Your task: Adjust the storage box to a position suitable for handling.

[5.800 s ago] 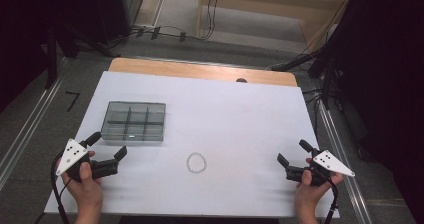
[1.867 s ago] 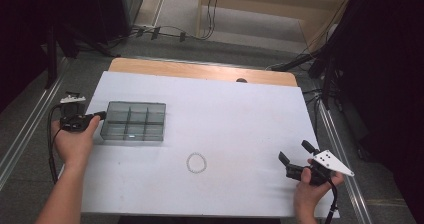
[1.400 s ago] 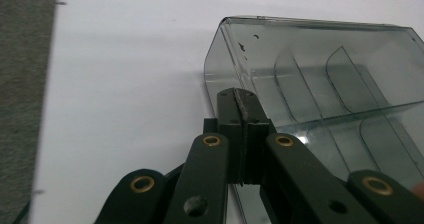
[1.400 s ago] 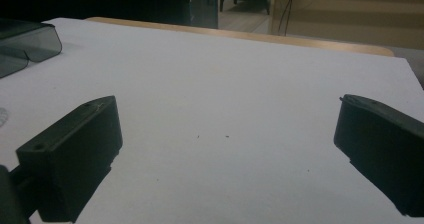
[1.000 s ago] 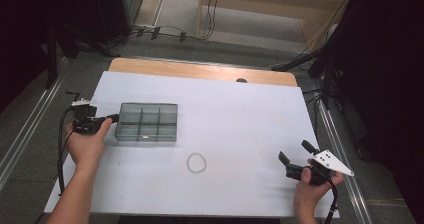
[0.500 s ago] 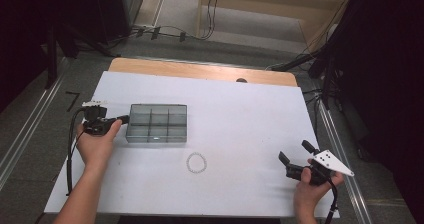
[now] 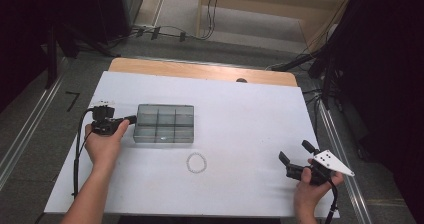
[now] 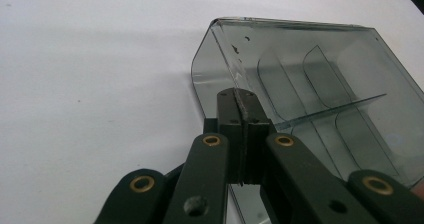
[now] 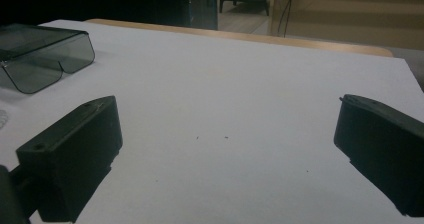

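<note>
Left tongs level, clamped on tray wall, right tongs resting agape on table

Smoky clear glossy plastic box; matt white tabletop; matt black plastic gripper.

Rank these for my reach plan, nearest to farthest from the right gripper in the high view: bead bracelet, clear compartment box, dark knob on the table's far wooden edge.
From the right gripper:
1. Bead bracelet, to its left, mid-table.
2. Dark knob, far edge.
3. Clear compartment box, farther left, held by the left gripper.
Knob and box are too close to call.
</note>
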Tool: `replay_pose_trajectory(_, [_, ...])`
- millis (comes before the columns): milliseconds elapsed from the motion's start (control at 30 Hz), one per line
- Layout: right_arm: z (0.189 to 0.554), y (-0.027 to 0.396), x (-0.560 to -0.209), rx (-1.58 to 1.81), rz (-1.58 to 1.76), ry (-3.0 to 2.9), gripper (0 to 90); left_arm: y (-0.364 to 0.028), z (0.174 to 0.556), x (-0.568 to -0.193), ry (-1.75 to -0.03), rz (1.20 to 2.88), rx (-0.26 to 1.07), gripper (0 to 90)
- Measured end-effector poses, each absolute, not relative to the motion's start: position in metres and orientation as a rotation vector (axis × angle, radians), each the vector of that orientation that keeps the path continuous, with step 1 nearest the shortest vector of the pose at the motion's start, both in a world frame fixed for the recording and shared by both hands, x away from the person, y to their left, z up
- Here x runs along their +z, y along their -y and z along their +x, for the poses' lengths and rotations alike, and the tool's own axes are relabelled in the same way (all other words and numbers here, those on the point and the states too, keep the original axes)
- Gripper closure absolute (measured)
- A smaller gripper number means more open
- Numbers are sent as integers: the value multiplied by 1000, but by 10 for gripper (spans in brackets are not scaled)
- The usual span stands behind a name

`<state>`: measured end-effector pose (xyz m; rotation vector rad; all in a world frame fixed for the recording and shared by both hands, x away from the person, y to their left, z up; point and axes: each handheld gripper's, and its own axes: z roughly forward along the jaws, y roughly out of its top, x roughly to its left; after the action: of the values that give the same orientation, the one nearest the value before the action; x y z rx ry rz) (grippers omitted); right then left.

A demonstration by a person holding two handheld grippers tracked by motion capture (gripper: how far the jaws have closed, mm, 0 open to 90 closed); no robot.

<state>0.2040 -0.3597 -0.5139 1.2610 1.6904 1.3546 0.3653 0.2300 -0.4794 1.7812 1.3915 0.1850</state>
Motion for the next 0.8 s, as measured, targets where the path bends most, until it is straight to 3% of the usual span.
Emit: replay_pose_trajectory(800, [204, 360, -514, 1365, 1263, -1688, 0, -189, 368, -482, -1335, 1806, 121, 898])
